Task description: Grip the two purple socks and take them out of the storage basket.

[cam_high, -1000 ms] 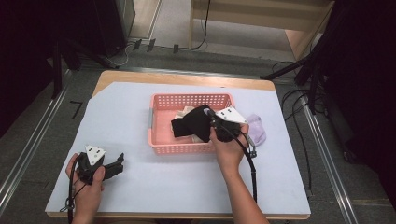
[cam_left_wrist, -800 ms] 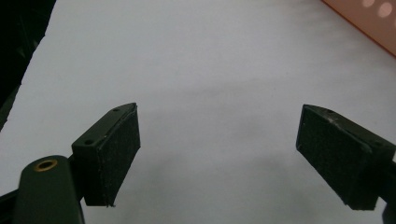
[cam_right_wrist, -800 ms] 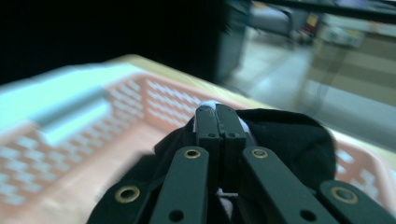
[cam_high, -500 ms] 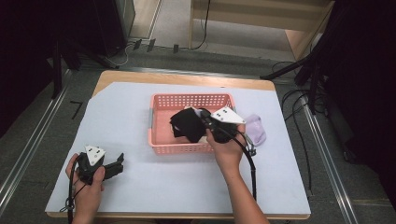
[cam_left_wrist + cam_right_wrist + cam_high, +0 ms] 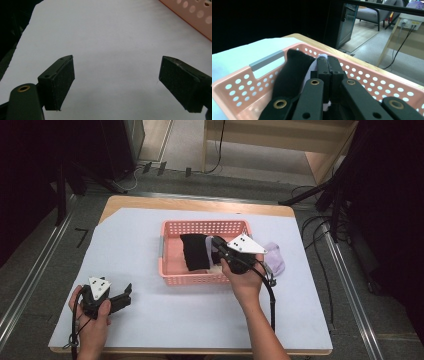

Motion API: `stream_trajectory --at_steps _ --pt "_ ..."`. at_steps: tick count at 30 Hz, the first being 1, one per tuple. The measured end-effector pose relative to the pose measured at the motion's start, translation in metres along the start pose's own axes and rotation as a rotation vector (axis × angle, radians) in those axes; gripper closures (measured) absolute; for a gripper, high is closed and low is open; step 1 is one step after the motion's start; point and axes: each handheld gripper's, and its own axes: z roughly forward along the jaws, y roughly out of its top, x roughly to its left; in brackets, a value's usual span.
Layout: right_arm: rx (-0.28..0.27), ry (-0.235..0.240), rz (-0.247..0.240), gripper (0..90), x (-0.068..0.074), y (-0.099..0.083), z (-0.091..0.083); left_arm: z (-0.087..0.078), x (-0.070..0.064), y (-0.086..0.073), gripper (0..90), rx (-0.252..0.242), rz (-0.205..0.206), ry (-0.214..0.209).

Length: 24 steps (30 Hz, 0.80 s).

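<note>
A pink perforated basket [image 5: 205, 223] stands mid-table on the white sheet. My right gripper [image 5: 215, 242] hovers over its right half, shut on a black cloth [image 5: 192, 251] that hangs down into the basket. In the right gripper view the jaws [image 5: 328, 60] are pressed together; the black cloth [image 5: 292, 72] droops to their left, with a bit of pale fabric at the tips, above the basket [image 5: 362, 75]. My left gripper [image 5: 125, 295] rests near the table's front left corner, open with nothing between its fingers [image 5: 117, 82].
A lavender cloth item [image 5: 274, 257] lies on the table just right of the basket. Pale fabric lies on the basket floor under the black cloth. One corner of the basket [image 5: 190, 17] shows beyond the left gripper. Cables trail from both grippers.
My right gripper has moved a little left over the basket, and the black cloth now hangs longer from it. The left gripper has stayed put.
</note>
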Motion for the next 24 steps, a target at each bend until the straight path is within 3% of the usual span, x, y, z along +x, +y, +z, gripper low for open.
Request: stream_trajectory --at_steps 1,2,3,5,6,7,8,10,11,12,13,14,15,16,18,19,20,21,22,24 --pt "-0.015 -0.014 0.009 90.0 -0.002 0.0 -0.001 0.0 0.0 0.0 14.2 0.0 0.003 0.0" --pt "-0.031 -0.034 0.06 90.0 -0.004 0.001 -0.004 0.0 0.0 0.0 14.2 0.0 0.004 0.0" --pt "-0.048 -0.01 0.078 90.0 -0.005 0.001 -0.004 0.0 0.0 0.0 14.2 -0.001 0.006 0.0" --pt "-0.009 0.054 0.019 90.0 0.002 0.001 0.0 0.001 0.0 0.0 14.2 -0.003 -0.002 -0.002" --pt "0.027 0.106 -0.05 90.0 0.008 0.003 0.003 0.001 0.0 0.0 14.2 -0.004 -0.004 -0.002" --pt "0.031 0.11 -0.071 90.0 0.012 0.004 0.003 0.001 0.0 0.0 14.2 -0.004 -0.005 -0.001" --pt "0.019 0.082 -0.058 90.0 0.011 0.005 0.003 0.001 0.0 0.0 14.2 -0.003 -0.006 -0.002" --pt "-0.032 0.01 0.091 90.0 0.001 0.005 0.001 0.001 0.0 0.0 14.2 -0.003 -0.002 -0.003" --pt "-0.032 0.009 0.096 90.0 0.0 0.003 0.002 0.001 0.0 0.0 14.2 -0.002 -0.004 -0.003" --pt "-0.01 0.057 0.058 90.0 0.002 0.002 0.005 0.001 0.0 0.0 14.2 -0.003 -0.004 -0.003" --pt "0.025 0.127 -0.025 90.0 0.01 0.001 0.009 0.001 0.0 0.0 14.2 -0.003 -0.009 -0.003" --pt "0.058 0.141 -0.087 90.0 0.017 0.0 0.01 0.001 0.0 0.0 14.2 -0.002 -0.012 -0.003" --pt "0.073 0.126 -0.093 90.0 0.018 -0.001 0.011 0.001 0.001 0.0 14.2 0.004 -0.006 -0.001" --pt "0.066 0.101 -0.067 90.0 0.016 -0.001 0.01 0.001 0.0 0.0 14.2 0.005 -0.007 0.0" --pt "0.035 -0.002 0.093 90.0 0.0 -0.006 0.007 0.0 0.0 0.0 14.2 0.004 -0.005 -0.002" --pt "0.035 -0.055 0.149 90.0 -0.008 -0.009 0.006 0.001 0.0 0.0 14.2 0.0 -0.007 -0.003" --pt "0.069 -0.052 0.123 90.0 -0.009 -0.01 0.007 0.001 0.0 0.0 14.2 0.001 -0.011 -0.001" --pt "0.114 0.005 0.074 90.0 -0.007 -0.011 0.009 0.001 0.001 0.0 14.2 0.005 -0.01 -0.002" --pt "0.148 0.109 0.025 90.0 -0.001 -0.012 0.012 0.002 0.001 0.0 14.2 0.008 -0.009 -0.002" --pt "0.121 0.166 -0.01 90.0 0.003 -0.009 0.008 0.002 0.0 0.001 14.2 0.017 0.003 0.004"
